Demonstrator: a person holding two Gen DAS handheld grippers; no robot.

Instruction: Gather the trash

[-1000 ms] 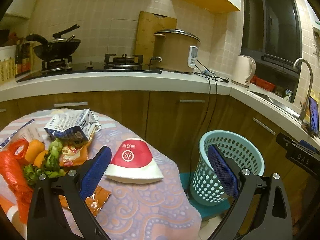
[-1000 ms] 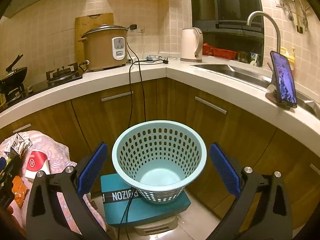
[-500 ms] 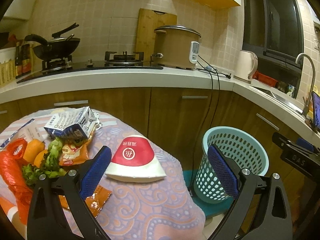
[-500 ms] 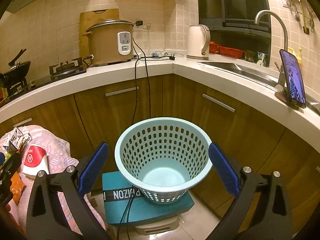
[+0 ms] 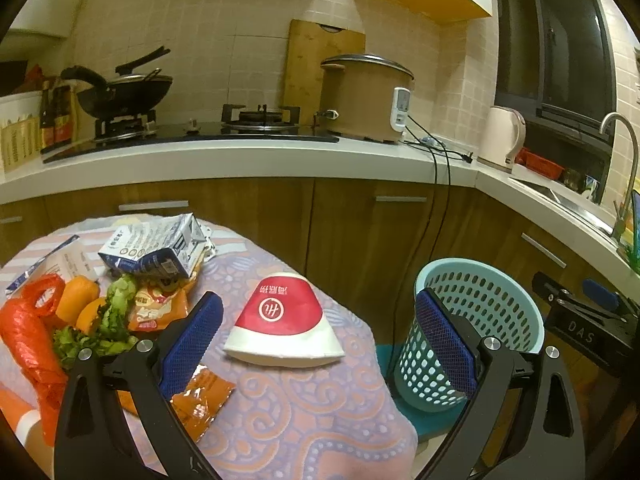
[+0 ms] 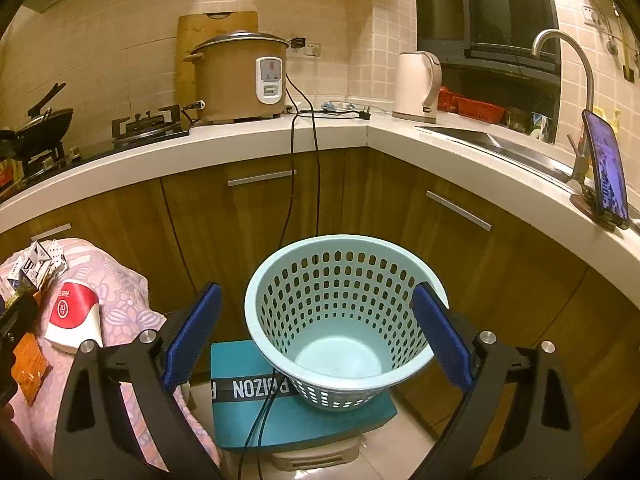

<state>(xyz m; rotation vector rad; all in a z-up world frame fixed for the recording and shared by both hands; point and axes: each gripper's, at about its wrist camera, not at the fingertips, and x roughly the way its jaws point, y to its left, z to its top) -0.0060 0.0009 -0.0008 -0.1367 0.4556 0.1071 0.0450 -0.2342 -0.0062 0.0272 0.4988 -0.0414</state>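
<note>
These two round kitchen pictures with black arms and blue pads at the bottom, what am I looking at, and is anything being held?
Each picture comes from a camera mounted on hand-held tongs; a person carries one in each hand. The blue pads are the fingertips. The left tongs point at a cloth-covered table strewn with trash: a flattened red and white paper cup, a crushed milk carton, an orange sachet, snack wrappers, a red plastic bag and vegetable scraps. The right tongs face an empty pale blue basket standing on a teal box. The left tongs stand open; the right are closing slightly, with no trash between the pads. Neither holds anything.
</note>
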